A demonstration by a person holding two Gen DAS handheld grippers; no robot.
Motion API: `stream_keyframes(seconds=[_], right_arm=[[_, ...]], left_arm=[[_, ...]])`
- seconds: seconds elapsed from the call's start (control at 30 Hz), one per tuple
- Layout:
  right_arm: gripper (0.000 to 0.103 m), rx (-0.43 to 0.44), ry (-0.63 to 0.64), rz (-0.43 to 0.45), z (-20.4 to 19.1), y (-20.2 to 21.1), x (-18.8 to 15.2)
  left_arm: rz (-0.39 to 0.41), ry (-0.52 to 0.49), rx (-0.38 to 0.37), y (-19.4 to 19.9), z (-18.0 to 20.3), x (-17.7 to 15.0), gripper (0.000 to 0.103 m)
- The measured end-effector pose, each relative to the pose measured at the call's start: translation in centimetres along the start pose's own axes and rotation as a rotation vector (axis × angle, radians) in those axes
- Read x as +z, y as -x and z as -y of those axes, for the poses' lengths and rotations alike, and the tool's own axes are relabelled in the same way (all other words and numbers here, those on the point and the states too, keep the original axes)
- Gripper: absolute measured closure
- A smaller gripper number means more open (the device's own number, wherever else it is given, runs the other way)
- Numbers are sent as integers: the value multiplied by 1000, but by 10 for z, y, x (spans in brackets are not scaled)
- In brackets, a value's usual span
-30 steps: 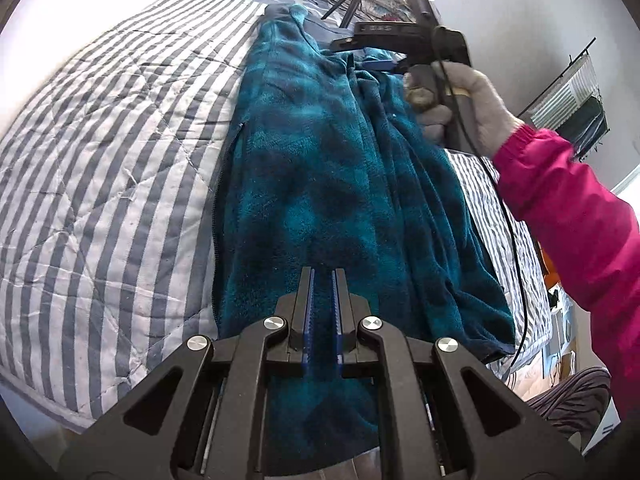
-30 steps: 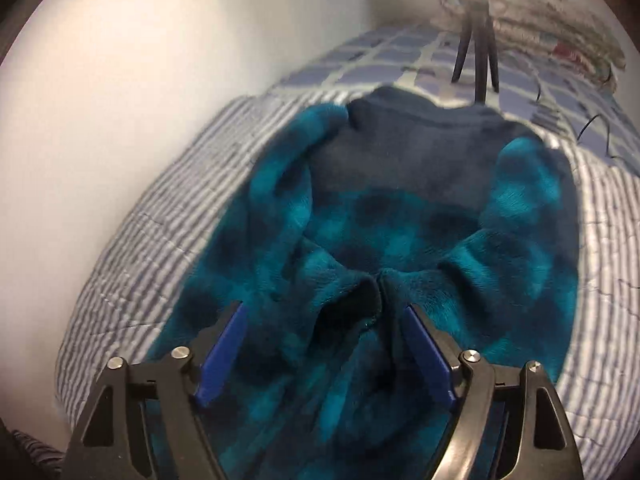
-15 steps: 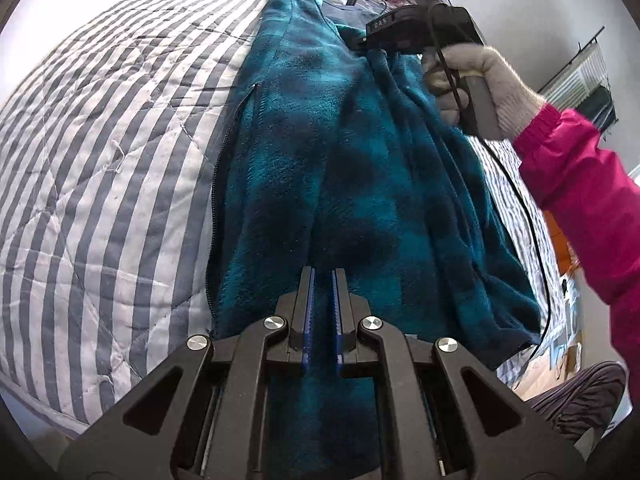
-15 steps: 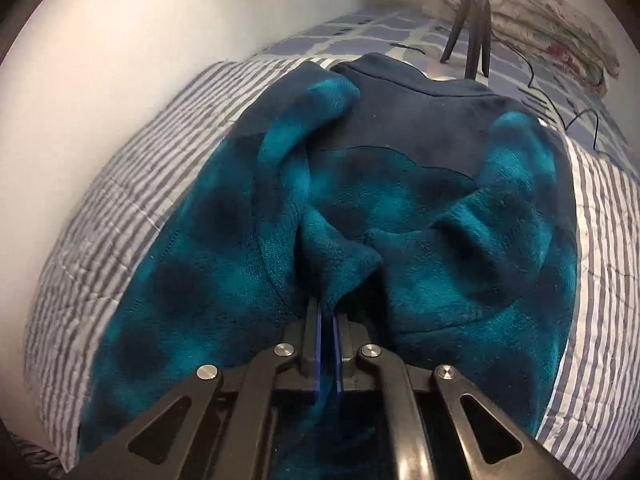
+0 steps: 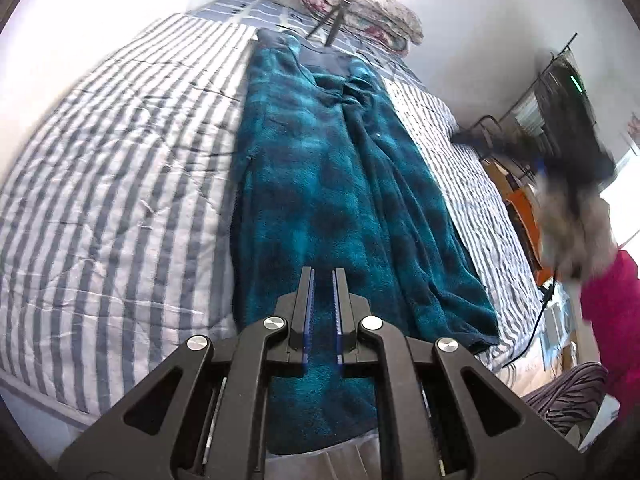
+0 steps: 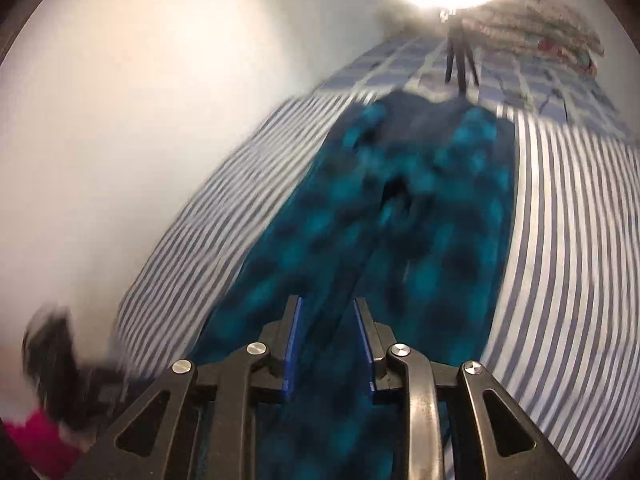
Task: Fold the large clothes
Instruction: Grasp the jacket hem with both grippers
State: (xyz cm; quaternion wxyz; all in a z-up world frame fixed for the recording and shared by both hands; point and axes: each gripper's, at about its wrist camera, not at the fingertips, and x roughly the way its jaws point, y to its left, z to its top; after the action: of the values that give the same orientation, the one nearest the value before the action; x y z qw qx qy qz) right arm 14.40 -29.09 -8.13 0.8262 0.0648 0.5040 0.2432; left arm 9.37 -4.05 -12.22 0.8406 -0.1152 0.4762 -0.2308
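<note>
The teal checked fleece garment (image 5: 340,184) lies lengthwise on the striped quilt (image 5: 120,184), its navy collar (image 5: 320,58) toward twelve o'clock. The left gripper (image 5: 321,280) is pressed together over the hem; whether it pinches fleece I cannot tell. The right gripper (image 6: 326,312) is opening, nothing between its jaws

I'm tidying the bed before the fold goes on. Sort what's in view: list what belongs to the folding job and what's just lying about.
Part of the job:
- teal plaid fleece garment, laid lengthwise on the bed
- striped quilt it lies on
- left gripper, nearly shut
- right gripper, jaws opening, nothing between them

Lying about:
- small black tripod
- floral bedding bundle
- clothes rack
</note>
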Motion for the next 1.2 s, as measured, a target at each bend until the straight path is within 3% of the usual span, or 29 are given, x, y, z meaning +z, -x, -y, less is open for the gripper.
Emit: stream_keyframes(seconds=[0.13,0.23,0.3,0.37,0.4,0.47,0.6,0.67,0.7,0.8,0.87,0.97,1.1,1.2], right_arm=[[79,-19,49,-84,-31,-12,-70],[80,-74,92,-150,-46,-31,-108],[81,-49,50,-162,-47,-40,-126],[84,30,-2,-175,-50,-48,-142],[84,-1,30,-161,-57,-49,-148],[84,-52,108,-152,-66,-46,-150],[85,10,49,-135,-54,-19,-145],[85,-12,53,-99,-51,4,-150],[84,-26,47,-81,-48,15,-152],[79,-49,-11,-36,-36,43,-157],[74,-74,-34,-14,-28,55,-163],[71,-87,-118,21,-10,69,-166],[71,-82,-107,31,-10,68,-171],[70,-93,-59,-34,-19,36,-172]], left_arm=[[-52,4,-64,-18,7,-11,97],[-83,-27,-64,-27,21,-24,97],[-78,-38,-56,-27,29,-30,97],[-68,-38,-54,-28,33,-31,97],[-64,-34,-50,-28,33,-30,97],[-66,-30,-42,-32,33,-29,97],[-106,12,-50,-49,27,-33,97],[-151,21,-83,-62,30,-41,97],[-181,6,-87,-72,33,-47,97],[-138,-105,-37,-75,49,-57,97],[-169,-103,-41,-73,51,-54,97],[-226,-71,-90,-60,48,-46,97],[-169,-75,-79,-21,41,-37,97],[-124,-64,-41,2,29,-32,97]])
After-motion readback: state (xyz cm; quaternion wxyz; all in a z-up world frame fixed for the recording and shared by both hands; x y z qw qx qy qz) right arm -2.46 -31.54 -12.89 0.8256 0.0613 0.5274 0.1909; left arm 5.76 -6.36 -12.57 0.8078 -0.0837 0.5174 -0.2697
